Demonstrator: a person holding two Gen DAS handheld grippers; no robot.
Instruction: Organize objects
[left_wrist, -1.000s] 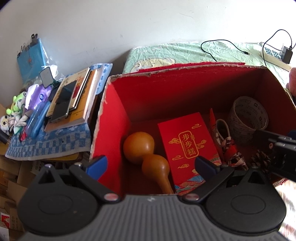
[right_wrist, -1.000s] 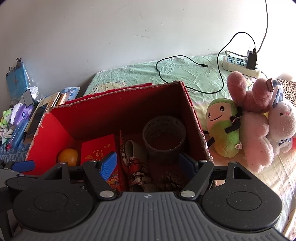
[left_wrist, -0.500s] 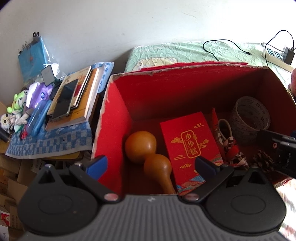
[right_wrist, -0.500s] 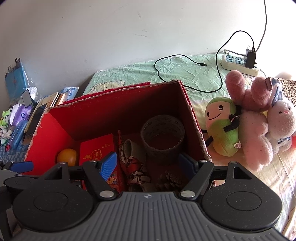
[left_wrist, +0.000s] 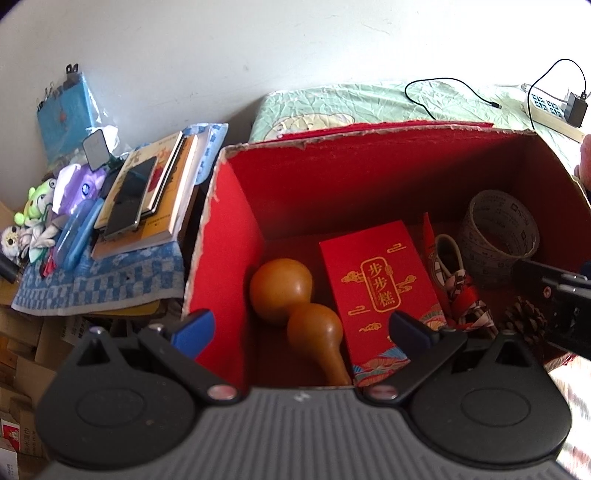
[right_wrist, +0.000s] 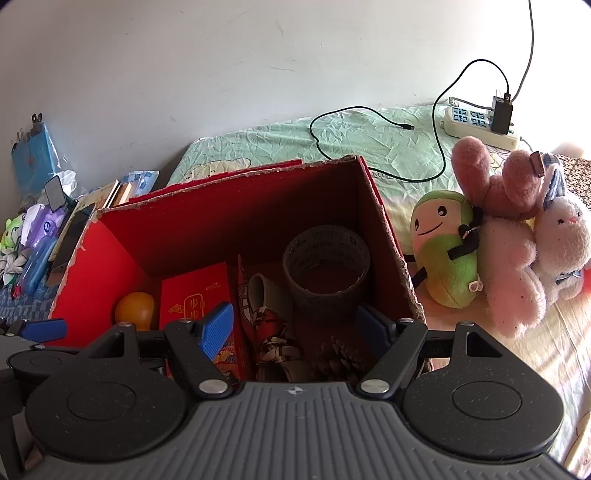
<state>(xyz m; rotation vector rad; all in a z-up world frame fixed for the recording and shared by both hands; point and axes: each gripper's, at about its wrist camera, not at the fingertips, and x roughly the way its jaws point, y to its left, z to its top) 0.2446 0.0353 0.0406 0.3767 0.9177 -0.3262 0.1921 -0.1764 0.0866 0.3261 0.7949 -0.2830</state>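
Observation:
An open red box (left_wrist: 236, 229) (right_wrist: 110, 251) sits on the bed. Inside lie a brown gourd (left_wrist: 291, 295), a red packet with gold print (left_wrist: 376, 284) (right_wrist: 195, 295), a patterned red cloth item (left_wrist: 461, 291) (right_wrist: 269, 328), a tape roll (left_wrist: 498, 232) (right_wrist: 325, 266) and a pinecone (left_wrist: 524, 321) (right_wrist: 340, 358). My left gripper (left_wrist: 299, 328) is open and empty above the box's near left side. My right gripper (right_wrist: 299, 325) is open and empty above the near right side; it shows at the right edge of the left wrist view (left_wrist: 554, 295).
Several plush toys (right_wrist: 498, 229) lie right of the box. A power strip (right_wrist: 480, 125) and black cable (right_wrist: 369, 122) lie on the green sheet behind. Left of the box, books with a phone (left_wrist: 147, 192) and small items rest on a blue checked cloth (left_wrist: 96, 288).
Both views have shifted slightly; the box contents have not moved. Both grippers stay open.

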